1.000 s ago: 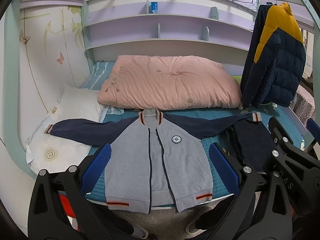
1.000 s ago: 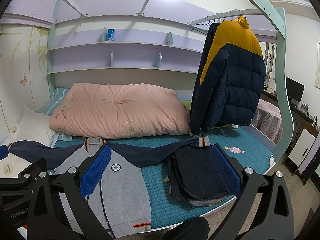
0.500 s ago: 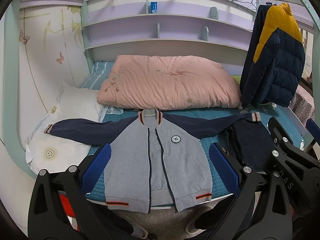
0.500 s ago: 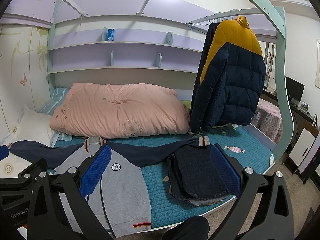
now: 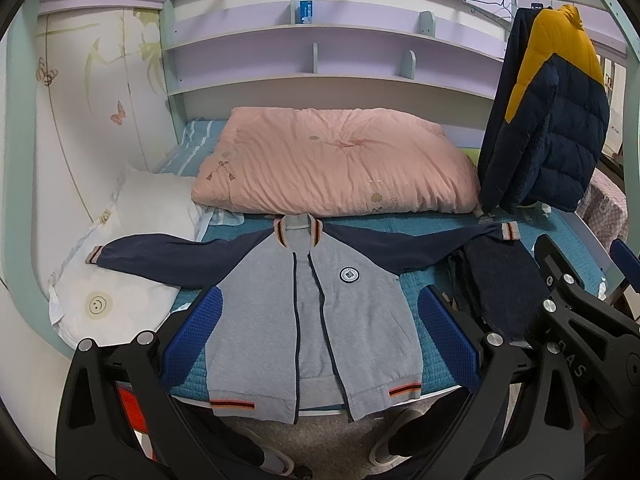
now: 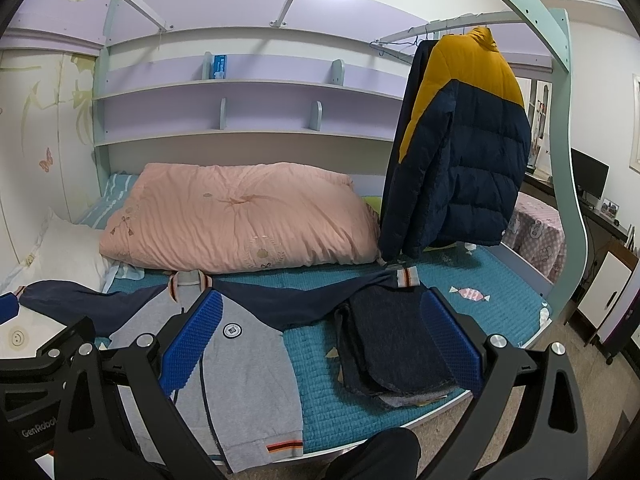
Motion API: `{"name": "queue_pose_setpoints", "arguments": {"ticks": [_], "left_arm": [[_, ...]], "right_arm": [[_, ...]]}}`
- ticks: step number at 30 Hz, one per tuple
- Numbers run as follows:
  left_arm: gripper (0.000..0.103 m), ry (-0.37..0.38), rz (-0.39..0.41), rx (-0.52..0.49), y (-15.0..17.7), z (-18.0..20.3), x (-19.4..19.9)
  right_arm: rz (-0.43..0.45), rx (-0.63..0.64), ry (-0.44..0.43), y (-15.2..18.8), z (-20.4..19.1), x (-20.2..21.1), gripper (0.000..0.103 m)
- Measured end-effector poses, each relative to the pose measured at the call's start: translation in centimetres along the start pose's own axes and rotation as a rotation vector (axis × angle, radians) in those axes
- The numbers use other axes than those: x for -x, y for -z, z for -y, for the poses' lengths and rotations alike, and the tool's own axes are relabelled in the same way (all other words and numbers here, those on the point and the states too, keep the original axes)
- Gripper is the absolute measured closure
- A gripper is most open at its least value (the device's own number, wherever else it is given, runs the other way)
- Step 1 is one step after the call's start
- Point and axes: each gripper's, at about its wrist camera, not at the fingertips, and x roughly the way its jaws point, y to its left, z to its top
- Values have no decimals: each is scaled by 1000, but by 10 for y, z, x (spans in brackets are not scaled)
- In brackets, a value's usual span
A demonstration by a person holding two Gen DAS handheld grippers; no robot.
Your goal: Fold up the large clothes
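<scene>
Left gripper: jaws spread, empty, centred over jacket. Jacket flat on bed, ahead and below; long axis sleeve to sleeve, left-right; hem overhangs near edge. Right gripper: jaws spread, empty, nearer right sleeve and folded jeans. Versus earlier frames: no visible change.

The jacket is soft matt knit cloth with ribbed cuffs. The bed cover is quilted, stitched fabric; the pink quilt is crinkled cotton. The puffer coat looks faintly glossy. Each claw has matt black plastic arms with textured blue pads.
</scene>
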Motion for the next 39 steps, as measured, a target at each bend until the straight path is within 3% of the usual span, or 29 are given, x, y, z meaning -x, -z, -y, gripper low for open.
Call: {"name": "queue_pose_setpoints", "arguments": {"ticks": [11, 16, 19, 22, 25, 30, 39], "left_arm": [[5, -22, 56, -27, -1, -8, -30], [5, -74, 84, -77, -8, -16, -45], [5, 1, -14, 19, -5, -24, -74], [5, 28, -72, 53, -6, -33, -107], [5, -6, -128, 27, -8, -45, -132], [5, -99, -294, -8, -6, -70, -167], [5, -169, -216, 86, -31, -107, -157]], "right_arm": [[-46, 5, -6, -2, -7, -22, 7], [-68, 2, -8, -2, -14, -42, 7], [-98, 5, -11, -1, -22, -62, 7], [-138, -1, -24, 0, -32, -88, 7], [-177, 10, -35, 0, -45, -114, 7], [-214, 48, -61, -2, -70, -145, 7], [-169, 97, -162, -20, -111, -161, 7]]}}
